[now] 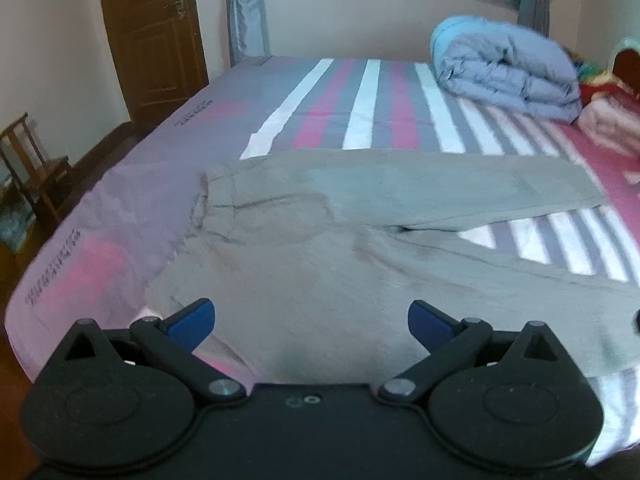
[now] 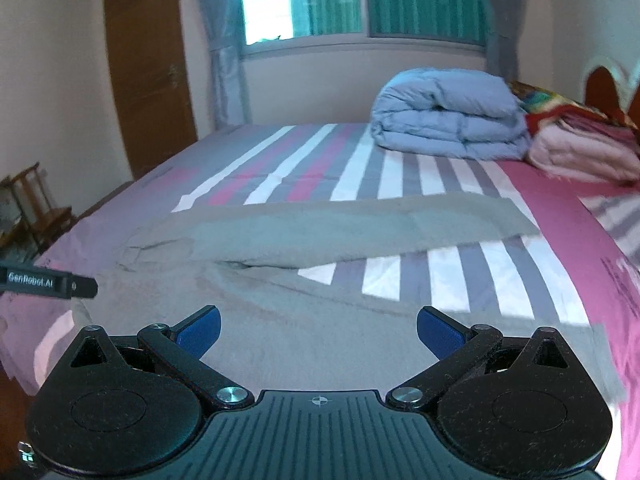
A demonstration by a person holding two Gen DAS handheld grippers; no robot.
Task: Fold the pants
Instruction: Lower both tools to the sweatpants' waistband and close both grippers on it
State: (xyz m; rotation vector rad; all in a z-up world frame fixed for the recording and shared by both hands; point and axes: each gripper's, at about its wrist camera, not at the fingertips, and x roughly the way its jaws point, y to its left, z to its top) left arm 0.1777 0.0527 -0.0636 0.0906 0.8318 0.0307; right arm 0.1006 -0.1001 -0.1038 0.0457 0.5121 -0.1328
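Both hand-held grippers [image 1: 311,326] [image 2: 318,330] gape above pants [image 1: 320,248]; only right view shows folded blankets [image 2: 576,148].

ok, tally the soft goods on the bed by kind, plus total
Pants, grey, spread flat: 1
Folded blue duvet: 1
Folded pink bedding: 1
Multicoloured blanket, partly hidden: 1
Total: 4

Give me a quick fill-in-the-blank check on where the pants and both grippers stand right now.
1. The grey pants lie spread on the ____.
2. The left gripper has its fingers ____.
3. The right gripper holds ____.
4. The folded blue quilt sits at the bed's ____ end.

Missing words: bed; open; nothing; far
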